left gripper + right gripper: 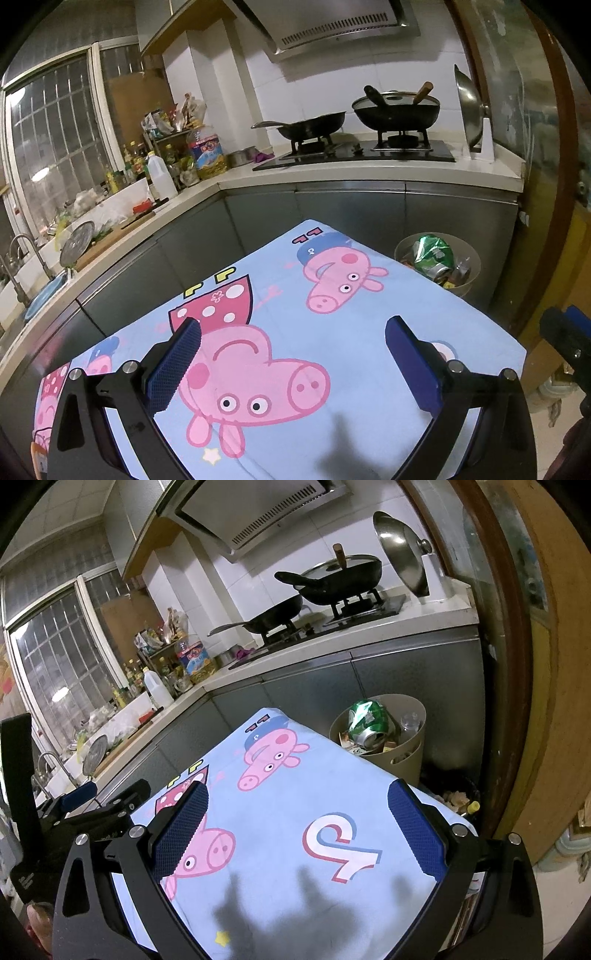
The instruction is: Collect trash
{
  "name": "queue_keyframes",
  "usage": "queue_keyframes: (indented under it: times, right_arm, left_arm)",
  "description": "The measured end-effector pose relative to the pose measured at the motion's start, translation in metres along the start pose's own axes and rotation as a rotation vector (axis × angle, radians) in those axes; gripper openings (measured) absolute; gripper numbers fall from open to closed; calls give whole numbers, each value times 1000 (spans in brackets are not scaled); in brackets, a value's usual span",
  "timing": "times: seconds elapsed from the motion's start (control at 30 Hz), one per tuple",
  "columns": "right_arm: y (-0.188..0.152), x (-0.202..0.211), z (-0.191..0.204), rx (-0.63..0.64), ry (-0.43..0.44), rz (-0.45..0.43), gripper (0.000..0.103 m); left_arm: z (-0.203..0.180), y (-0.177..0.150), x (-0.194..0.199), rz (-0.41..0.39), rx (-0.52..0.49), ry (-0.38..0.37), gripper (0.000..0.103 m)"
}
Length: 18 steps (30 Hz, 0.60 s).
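A beige trash bin point(406, 753) stands on the floor past the table's far right corner; it also shows in the left wrist view point(469, 254). It holds a crushed green can point(365, 720), also seen in the left wrist view point(434, 254), a clear bottle point(410, 722) and other scraps. My left gripper point(291, 354) is open and empty above the light blue cartoon-pig tablecloth point(369, 321). My right gripper point(297, 823) is open and empty above the same cloth point(306, 786). No loose trash shows on the cloth.
Grey kitchen cabinets with a white counter point(369, 173) stand behind the table, bearing a stove with two black pans point(399, 110). Bottles point(207, 147) and a sink point(40, 291) are on the left. A wooden door frame point(517, 664) is on the right. Small items lie on the floor point(461, 801).
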State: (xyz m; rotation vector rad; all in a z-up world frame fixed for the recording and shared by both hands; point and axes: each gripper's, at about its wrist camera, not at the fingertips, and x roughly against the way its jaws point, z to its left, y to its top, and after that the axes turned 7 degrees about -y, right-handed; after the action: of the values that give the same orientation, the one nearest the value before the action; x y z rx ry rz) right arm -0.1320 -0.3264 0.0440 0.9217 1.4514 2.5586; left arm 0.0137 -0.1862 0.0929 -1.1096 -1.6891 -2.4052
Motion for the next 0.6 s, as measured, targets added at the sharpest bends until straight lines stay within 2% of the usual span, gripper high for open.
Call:
queue_keyframes:
  times: [0.6]
  right_arm:
    - [-2, 1, 1, 1, 0, 0, 97]
  left_arm:
    - [8, -2, -3, 19, 29, 16, 99]
